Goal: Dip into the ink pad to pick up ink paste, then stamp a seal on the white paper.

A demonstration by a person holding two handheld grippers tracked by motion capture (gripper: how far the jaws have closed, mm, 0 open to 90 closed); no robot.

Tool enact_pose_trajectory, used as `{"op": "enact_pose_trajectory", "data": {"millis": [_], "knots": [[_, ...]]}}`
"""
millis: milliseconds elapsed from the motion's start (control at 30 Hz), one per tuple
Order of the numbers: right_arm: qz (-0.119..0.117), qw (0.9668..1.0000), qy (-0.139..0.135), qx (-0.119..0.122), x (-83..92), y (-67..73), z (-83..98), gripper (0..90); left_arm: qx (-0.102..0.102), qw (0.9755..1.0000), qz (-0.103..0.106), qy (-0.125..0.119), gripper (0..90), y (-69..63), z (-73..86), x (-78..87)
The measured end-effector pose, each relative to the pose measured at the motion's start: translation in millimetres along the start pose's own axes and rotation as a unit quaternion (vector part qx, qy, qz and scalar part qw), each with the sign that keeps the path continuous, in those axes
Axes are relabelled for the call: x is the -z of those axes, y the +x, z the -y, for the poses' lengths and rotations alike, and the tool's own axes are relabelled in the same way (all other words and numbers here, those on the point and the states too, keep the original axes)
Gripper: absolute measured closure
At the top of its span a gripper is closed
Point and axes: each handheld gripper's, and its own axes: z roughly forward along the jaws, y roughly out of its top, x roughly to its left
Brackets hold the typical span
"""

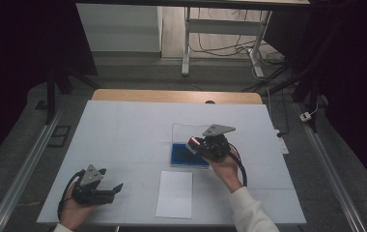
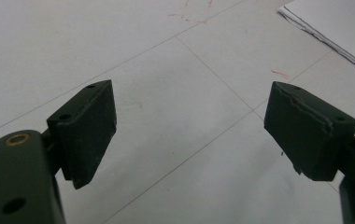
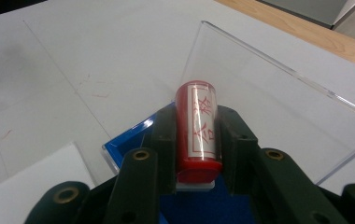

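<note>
Right gripper (image 3: 198,140) clamped on red stamp (image 3: 198,128), held above blue ink pad (image 1: 188,155) with clear lid (image 3: 278,98) raised behind; left gripper (image 2: 189,130) jaws apart over bare white table (image 1: 123,130), near paper sheet (image 1: 175,194).

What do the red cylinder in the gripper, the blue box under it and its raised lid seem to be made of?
The red stamp, clamped in the right gripper, looks like glossy plastic: highlights run along it, and a white label with red characters wraps it. The blue ink pad tray seems hard plastic with a matte, perhaps felt, inside. The lid is clear, likely acrylic: the table shows through.
</note>
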Motion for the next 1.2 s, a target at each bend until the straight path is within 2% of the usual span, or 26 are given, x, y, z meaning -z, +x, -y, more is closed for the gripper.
{"op": "enact_pose_trajectory", "data": {"millis": [467,667,1200], "knots": [[-0.007,0.9999,-0.007,0.011,6.2,8.8,-2.5,69.6,-0.001,1.0000,0.000,0.000,17.2,-0.5,-0.3,-0.6],[-0.009,0.9998,-0.001,0.016,7.0,11.4,-2.3,69.6,-0.002,1.0000,0.000,0.001,17.2,-0.9,-0.1,-1.3],[-0.035,0.9988,0.010,0.033,4.4,27.4,4.2,69.6,-0.001,1.0000,0.000,0.001,17.3,-0.8,0.3,-1.8]]}}
